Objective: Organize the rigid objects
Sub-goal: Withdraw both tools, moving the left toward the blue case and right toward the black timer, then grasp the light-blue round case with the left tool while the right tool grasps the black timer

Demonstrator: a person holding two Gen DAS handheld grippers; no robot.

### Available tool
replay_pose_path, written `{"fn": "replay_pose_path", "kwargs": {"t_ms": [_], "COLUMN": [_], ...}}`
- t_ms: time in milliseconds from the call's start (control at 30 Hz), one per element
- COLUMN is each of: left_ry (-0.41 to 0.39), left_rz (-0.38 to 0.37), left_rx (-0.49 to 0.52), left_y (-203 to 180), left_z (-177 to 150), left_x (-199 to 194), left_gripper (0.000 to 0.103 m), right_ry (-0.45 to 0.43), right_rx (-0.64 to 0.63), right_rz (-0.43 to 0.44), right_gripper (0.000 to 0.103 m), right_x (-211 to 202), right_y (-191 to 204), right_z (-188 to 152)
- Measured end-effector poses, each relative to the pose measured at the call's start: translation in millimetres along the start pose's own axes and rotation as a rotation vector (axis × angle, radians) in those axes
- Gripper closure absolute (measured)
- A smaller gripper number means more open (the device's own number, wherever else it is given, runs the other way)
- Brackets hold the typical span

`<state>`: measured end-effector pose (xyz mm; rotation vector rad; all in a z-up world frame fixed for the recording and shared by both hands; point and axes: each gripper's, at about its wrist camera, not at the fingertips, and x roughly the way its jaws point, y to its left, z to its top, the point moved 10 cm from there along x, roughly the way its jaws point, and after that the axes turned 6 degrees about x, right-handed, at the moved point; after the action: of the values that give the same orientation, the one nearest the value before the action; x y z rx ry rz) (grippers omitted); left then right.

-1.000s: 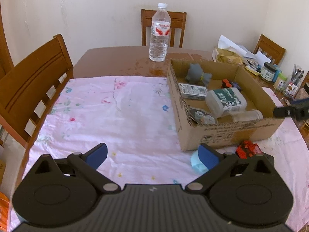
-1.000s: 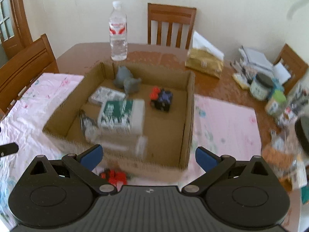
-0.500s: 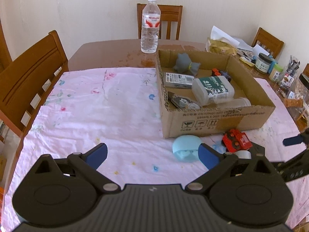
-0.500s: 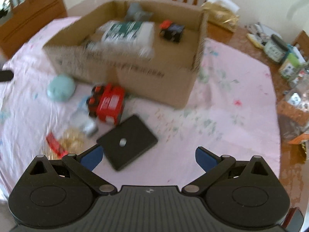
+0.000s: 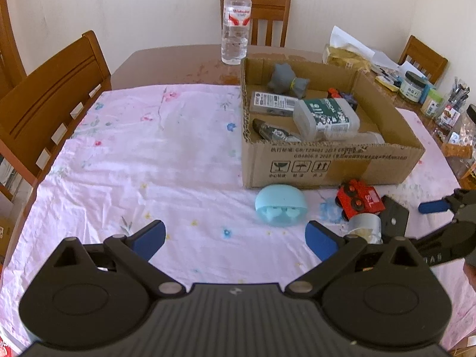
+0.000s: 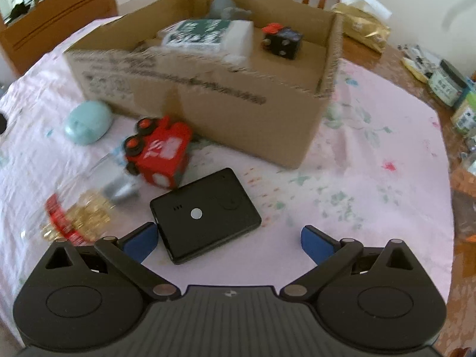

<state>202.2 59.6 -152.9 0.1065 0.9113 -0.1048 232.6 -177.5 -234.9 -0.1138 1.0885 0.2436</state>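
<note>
- The cardboard box (image 5: pixel 327 163) on the pink flowered tablecloth (image 5: pixel 148 154) is the landmark; it already holds several rigid items, so it seems to serve as the collecting bin.
- Inside the box lie a grey figure (image 5: pixel 287 79) at the far wall, a flat labelled pack (image 5: pixel 272 103), a white container with a green label (image 5: pixel 325 118) and a small black-and-red toy (image 6: pixel 282 41) toward the far right corner.
- In front of the box's near wall, items not yet put away rest on the cloth: a pale blue earbud case (image 5: pixel 281 205), a red toy truck (image 6: pixel 159 151), a flat black device (image 6: pixel 205 214), a small grey cylinder (image 5: pixel 364 226) and a gold-and-red wrapper (image 6: pixel 74 217), blurred.
- The right gripper (image 6: pixel 227 239) is spread wide and empty, low in front of the box, with the black device just beside its left fingertip; I judge that device the likely next pick.
- The left gripper (image 5: pixel 235 236) is also wide apart and empty, hovering above the cloth in front of the box, near the blue case.
- Readable writing: the truck's side shows "S.L"; the box front carries three handling symbols and a line of print too small to read.
- A water bottle (image 5: pixel 236 19) with a red-and-white label stands behind the box.
</note>
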Motion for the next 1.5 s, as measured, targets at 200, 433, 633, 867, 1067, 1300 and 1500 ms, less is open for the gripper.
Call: {"fn": "replay_pose_path", "kwargs": {"t_ms": [200, 433, 633, 867, 1067, 1300, 1500], "left_ry": [0.022, 0.044, 0.060, 0.068, 0.090, 0.108, 0.132], "left_rz": [-0.009, -0.028, -0.053, -0.057, -0.045, -0.020, 0.031], "left_rx": [0.014, 0.051, 0.056, 0.030, 0.018, -0.007, -0.034], "left_y": [-11, -24, -32, -37, -27, -5, 18], "left_z": [0, 4, 10, 20, 9, -7, -19], "left_x": [9, 36, 63, 92, 97, 85, 78], "left_gripper": [0.003, 0.003, 0.003, 0.003, 0.003, 0.003, 0.003], "right_ry": [-0.016, -0.032, -0.029, -0.025, -0.024, -0.030, -0.029], "right_rx": [0.131, 0.100, 0.101, 0.108, 0.115, 0.122, 0.132], "right_rz": [-0.071, -0.055, -0.055, -0.060, -0.063, -0.068, -0.073], "right_gripper": [0.000, 0.000, 0.000, 0.000, 0.000, 0.000, 0.000], "right_x": [2, 1, 1, 2, 2, 1, 1], "right_y": [-29, -31, -30, -29, -30, -30, -30], "right_z": [7, 6, 6, 7, 7, 6, 5]}}
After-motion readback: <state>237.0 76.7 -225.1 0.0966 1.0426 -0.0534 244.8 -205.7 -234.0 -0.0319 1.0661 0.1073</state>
